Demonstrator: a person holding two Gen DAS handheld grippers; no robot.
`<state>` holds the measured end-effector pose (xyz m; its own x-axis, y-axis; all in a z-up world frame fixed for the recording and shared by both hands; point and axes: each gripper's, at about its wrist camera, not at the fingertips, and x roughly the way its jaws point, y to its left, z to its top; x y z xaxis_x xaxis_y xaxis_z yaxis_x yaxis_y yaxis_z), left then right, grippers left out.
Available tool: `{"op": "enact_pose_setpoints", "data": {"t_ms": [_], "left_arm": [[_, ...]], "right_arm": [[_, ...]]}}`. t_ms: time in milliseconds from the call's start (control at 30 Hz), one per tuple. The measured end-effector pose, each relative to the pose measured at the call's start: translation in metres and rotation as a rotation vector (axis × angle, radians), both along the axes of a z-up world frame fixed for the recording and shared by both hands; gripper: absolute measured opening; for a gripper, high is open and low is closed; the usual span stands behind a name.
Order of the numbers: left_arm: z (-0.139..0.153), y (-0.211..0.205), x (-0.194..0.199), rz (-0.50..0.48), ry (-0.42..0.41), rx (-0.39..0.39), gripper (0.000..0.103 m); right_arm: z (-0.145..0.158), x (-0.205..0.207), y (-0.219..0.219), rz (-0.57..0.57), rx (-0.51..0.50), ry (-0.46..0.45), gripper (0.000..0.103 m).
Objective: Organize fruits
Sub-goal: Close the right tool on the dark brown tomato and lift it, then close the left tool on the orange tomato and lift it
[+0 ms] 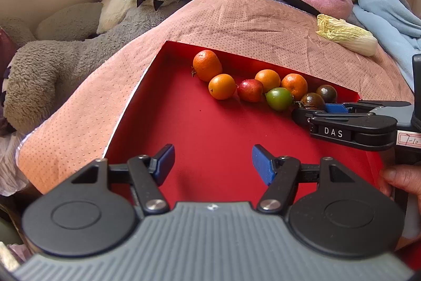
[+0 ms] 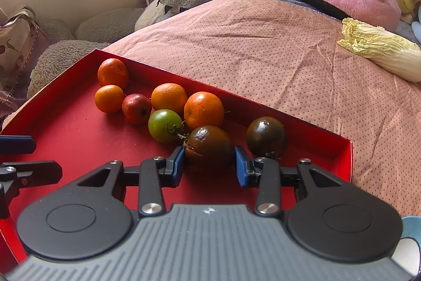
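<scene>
Eight fruits already sit in the red tray [image 2: 342, 159], clustered toward twelve o'clock; the right gripper [image 2: 209, 162] brackets a dark tomato [image 2: 209, 146], pads touching it, grip unconfirmed; the left gripper [image 1: 213, 162] hangs wide apart, empty; a cabbage [image 2: 381, 49] lies at two o'clock on the pink bedspread [image 2: 263, 44].

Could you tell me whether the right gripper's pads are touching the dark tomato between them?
Touching. In the right wrist view both blue pads press against the sides of the dark tomato, no gap visible.
</scene>
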<state>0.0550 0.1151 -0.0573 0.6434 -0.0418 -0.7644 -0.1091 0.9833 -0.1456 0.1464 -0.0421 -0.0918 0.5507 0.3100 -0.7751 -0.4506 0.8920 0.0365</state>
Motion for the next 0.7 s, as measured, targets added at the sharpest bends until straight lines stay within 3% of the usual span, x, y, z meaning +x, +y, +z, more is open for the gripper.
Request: {"op": "enact_pose_setpoints", "data": {"t_ms": [400, 700], "left_arm": [[0.000, 0.011, 0.044, -0.032, -0.018, -0.004, 0.067], [-0.005, 0.005, 0.067, -0.112, -0.010, 0.078, 0.058]], "right_arm": [[0.022, -0.072, -0.029, 0.036, 0.065, 0.024, 0.045], [0.015, -0.096, -0.036, 0.023, 0.094, 0.065, 0.045]]}}
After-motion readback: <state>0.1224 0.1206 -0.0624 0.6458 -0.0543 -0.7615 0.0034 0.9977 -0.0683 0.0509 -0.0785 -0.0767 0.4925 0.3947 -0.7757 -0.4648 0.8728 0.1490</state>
